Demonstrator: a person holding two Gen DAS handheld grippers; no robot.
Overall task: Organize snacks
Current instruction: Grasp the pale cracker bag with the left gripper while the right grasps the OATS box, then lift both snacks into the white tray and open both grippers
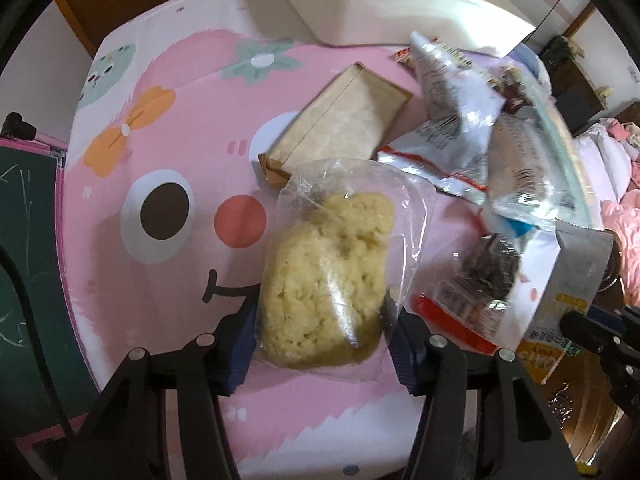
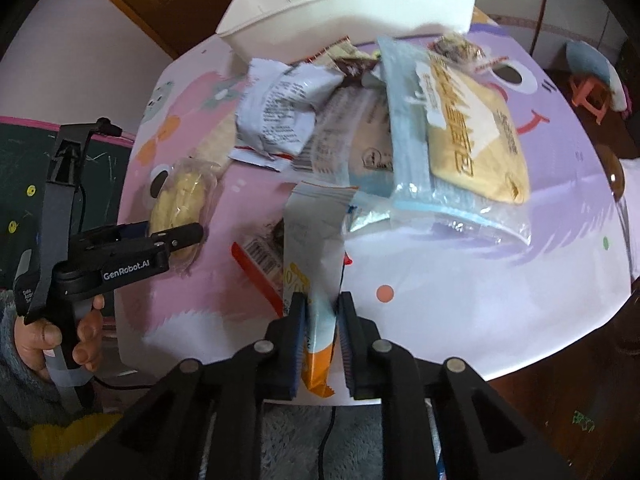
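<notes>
On the pink cartoon tablecloth (image 1: pixel 168 128), the left gripper (image 1: pixel 320 344) clamps a clear-wrapped yellow cake (image 1: pixel 324 276) and the right gripper (image 2: pixel 322 344) pinches an orange-and-white packet (image 2: pixel 316 280), likely bound for the white bin (image 2: pixel 360 0) at twelve o'clock.

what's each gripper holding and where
Left gripper: clear-bagged yellow cake, by its near end. Right gripper: white-and-orange packet, by its lower end.
</notes>
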